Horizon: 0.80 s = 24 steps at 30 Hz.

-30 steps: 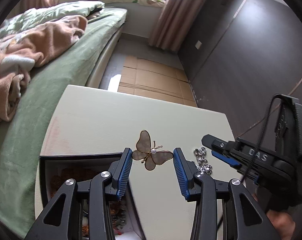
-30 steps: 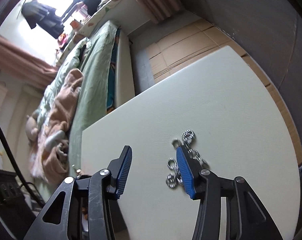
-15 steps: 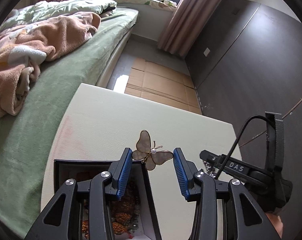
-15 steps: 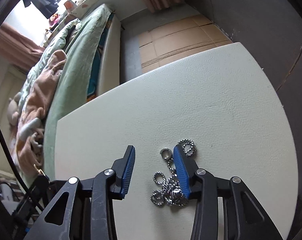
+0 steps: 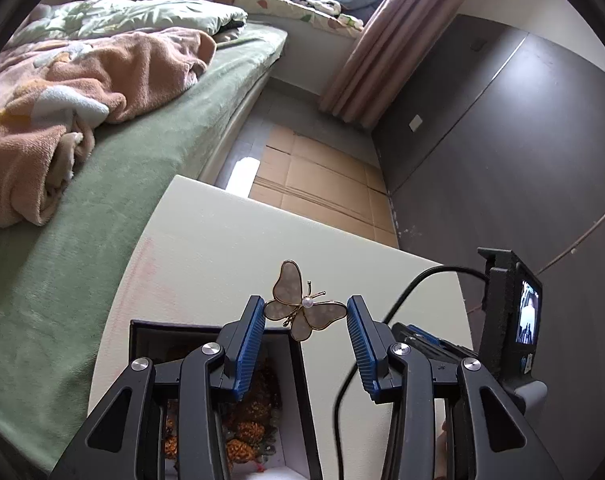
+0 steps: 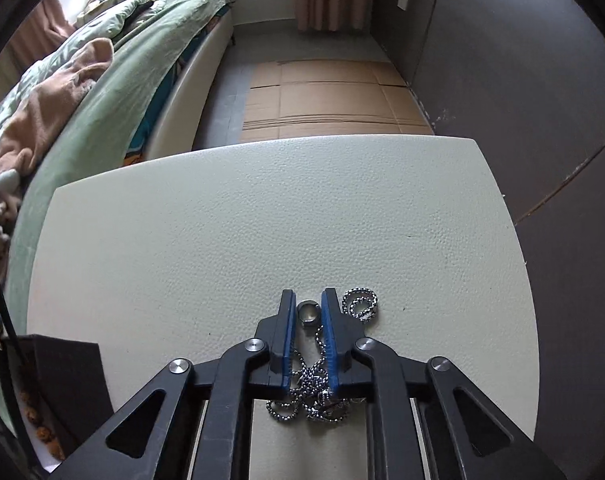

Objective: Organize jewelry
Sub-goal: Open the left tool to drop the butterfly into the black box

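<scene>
Right gripper (image 6: 307, 312) clamps chain (image 6: 314, 380); table (image 6: 262, 220) beyond bare.

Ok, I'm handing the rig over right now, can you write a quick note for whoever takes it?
Left gripper: clamped on the butterfly brooch, held above the open jewelry box.
Right gripper: jaws have just closed on the silver ball chain lying on the white table; its ring sits between the pads.
Done: brooch picked up, chain grasped; some beaded pieces are already in the box.
Left: lower the brooch into the box, then lift the chain and bring it over.
</scene>
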Each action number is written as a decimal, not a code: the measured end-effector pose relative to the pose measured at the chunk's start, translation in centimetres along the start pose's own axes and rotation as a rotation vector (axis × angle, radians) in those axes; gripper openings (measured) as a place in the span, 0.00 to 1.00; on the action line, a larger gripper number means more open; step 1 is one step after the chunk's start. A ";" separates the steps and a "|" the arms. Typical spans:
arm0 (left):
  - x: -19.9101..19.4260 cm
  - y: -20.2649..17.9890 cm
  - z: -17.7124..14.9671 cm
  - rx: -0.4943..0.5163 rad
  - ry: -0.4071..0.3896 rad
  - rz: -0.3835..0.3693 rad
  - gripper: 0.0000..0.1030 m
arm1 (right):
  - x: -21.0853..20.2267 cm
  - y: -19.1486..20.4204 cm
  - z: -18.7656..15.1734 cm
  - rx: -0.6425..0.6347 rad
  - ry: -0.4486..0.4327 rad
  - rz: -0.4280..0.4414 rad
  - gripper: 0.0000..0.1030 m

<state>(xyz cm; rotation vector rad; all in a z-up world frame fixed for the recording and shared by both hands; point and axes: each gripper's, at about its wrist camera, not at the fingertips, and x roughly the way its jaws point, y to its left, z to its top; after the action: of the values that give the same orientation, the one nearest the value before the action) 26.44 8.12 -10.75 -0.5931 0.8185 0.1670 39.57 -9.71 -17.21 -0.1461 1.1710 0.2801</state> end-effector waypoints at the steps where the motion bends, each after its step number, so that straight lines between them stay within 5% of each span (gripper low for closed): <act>1: -0.2 0.0 0.0 -0.002 0.003 -0.008 0.43 | -0.1 -0.5 -0.1 0.020 0.007 0.033 0.14; 8: -3.0 0.2 1.1 0.009 -0.005 -0.036 0.43 | -3.3 -1.6 -1.0 0.123 -0.017 0.302 0.14; 21: -4.9 3.0 0.6 -0.004 0.030 0.007 0.43 | -7.4 4.2 -2.4 0.053 -0.094 0.524 0.14; 24: -5.2 3.5 0.5 -0.012 0.039 -0.010 0.52 | -8.3 5.3 -2.9 0.026 -0.107 0.568 0.14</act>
<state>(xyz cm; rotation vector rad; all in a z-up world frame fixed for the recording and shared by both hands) 21.94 11.71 -8.27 -0.6133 0.8530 0.1511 32.50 -6.60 -10.46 0.2282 1.0908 0.7626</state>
